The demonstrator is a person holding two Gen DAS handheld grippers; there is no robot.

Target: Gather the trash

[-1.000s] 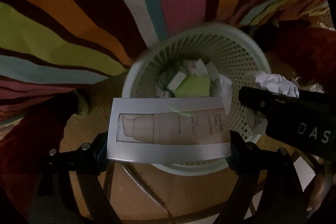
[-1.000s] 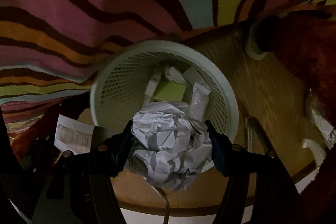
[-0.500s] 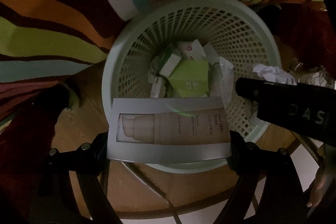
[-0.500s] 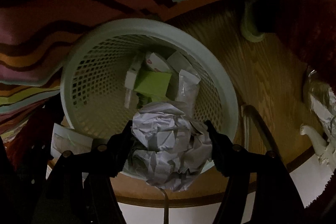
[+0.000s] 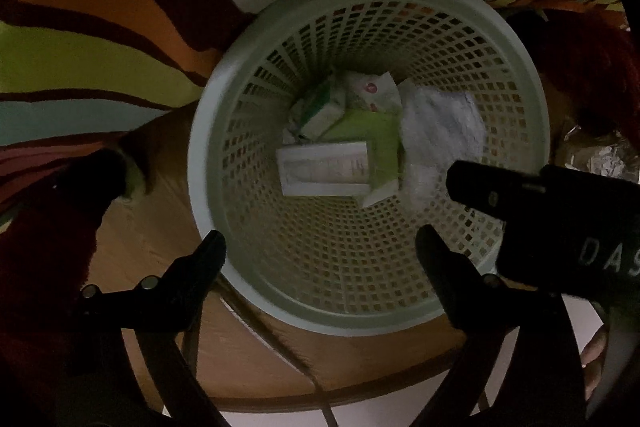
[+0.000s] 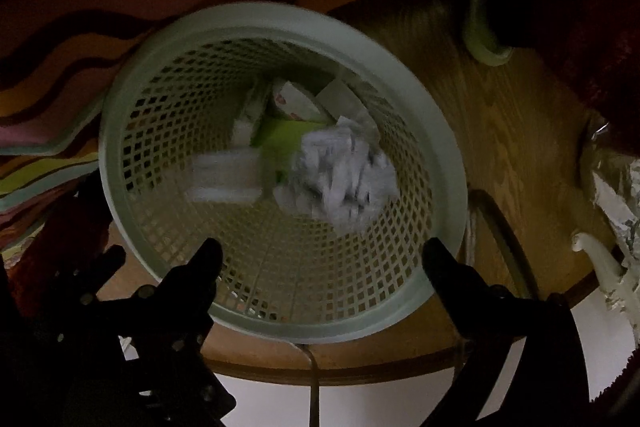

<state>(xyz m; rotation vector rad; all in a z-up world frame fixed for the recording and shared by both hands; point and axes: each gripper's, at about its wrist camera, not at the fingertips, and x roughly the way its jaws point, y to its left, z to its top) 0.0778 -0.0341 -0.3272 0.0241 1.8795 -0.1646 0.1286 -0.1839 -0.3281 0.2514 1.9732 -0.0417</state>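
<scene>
Jaws just opened on left gripper (image 5: 320,243) and right gripper (image 6: 322,253), both empty above basket rim (image 5: 200,163).

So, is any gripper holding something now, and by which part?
Nothing is held. Both the left gripper and the right gripper have just opened, empty; the box and the paper ball are in the basket.

Motion blur smears the crumpled paper ball (image 6: 344,175) and the flat carton (image 6: 226,179) inside the basket (image 6: 120,163), leaving the carton's print unreadable. At 3 o'clock in the left wrist view, white lettering on the right gripper (image 5: 560,227) runs off the picture's edge. Deep shadow swallows both lower corners, hiding the gripper bodies there.
</scene>
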